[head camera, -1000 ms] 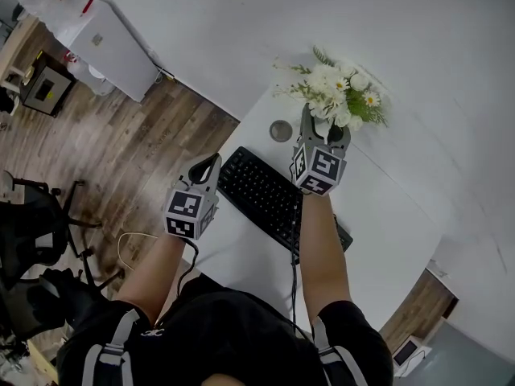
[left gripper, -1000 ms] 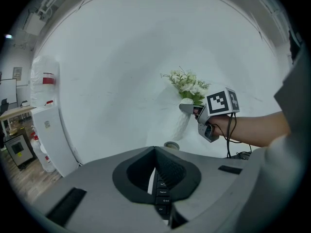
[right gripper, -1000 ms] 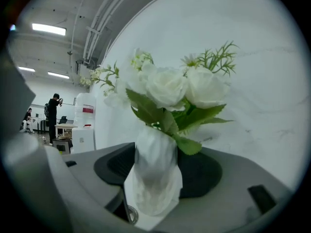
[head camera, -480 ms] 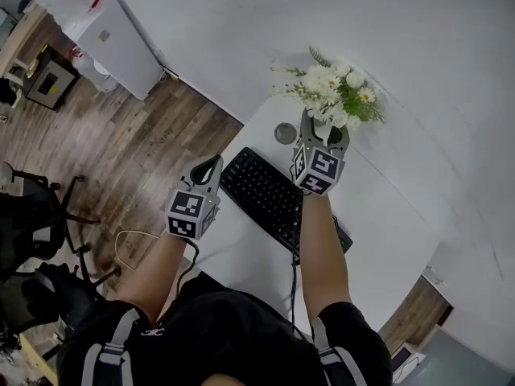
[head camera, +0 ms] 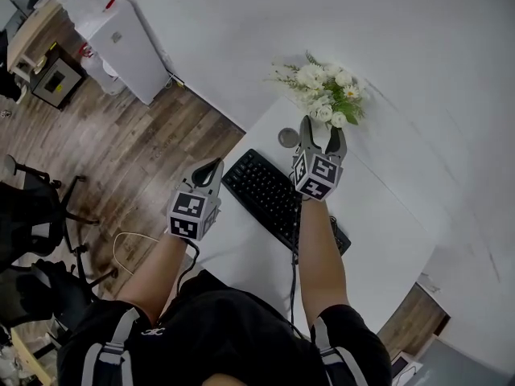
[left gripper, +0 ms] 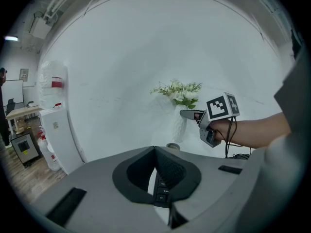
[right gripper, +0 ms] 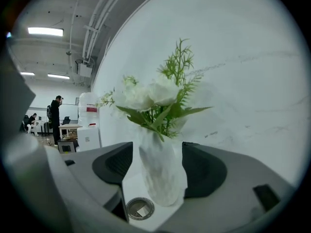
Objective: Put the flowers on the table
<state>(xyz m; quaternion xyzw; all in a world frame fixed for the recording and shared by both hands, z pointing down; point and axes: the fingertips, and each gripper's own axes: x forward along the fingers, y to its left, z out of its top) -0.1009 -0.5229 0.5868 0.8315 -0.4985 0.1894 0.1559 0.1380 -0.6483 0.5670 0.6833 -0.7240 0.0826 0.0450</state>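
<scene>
A bunch of white flowers [head camera: 322, 91] with green sprigs stands upright in a white vase [right gripper: 163, 171] at the far corner of the white table [head camera: 386, 215], close to the wall. My right gripper [head camera: 323, 129] is right in front of it. Its jaws are opening, and the vase stands between them with a gap on each side. My left gripper [head camera: 214, 166] hovers over the table's left edge, shut on nothing. From the left gripper view I see the flowers [left gripper: 179, 91], the vase [left gripper: 180, 125] and the right gripper [left gripper: 187, 113] beside it.
A black keyboard [head camera: 273, 199] lies across the table under my right forearm. A small round metal lid [head camera: 287, 137] sits just left of the vase. A white cabinet [head camera: 121, 43] stands against the wall, and a black office chair [head camera: 32, 223] on the wood floor at left.
The right gripper's jaws have spread apart and it has drawn back a little from the vase, which stays standing on the table. The left gripper has hardly moved.
</scene>
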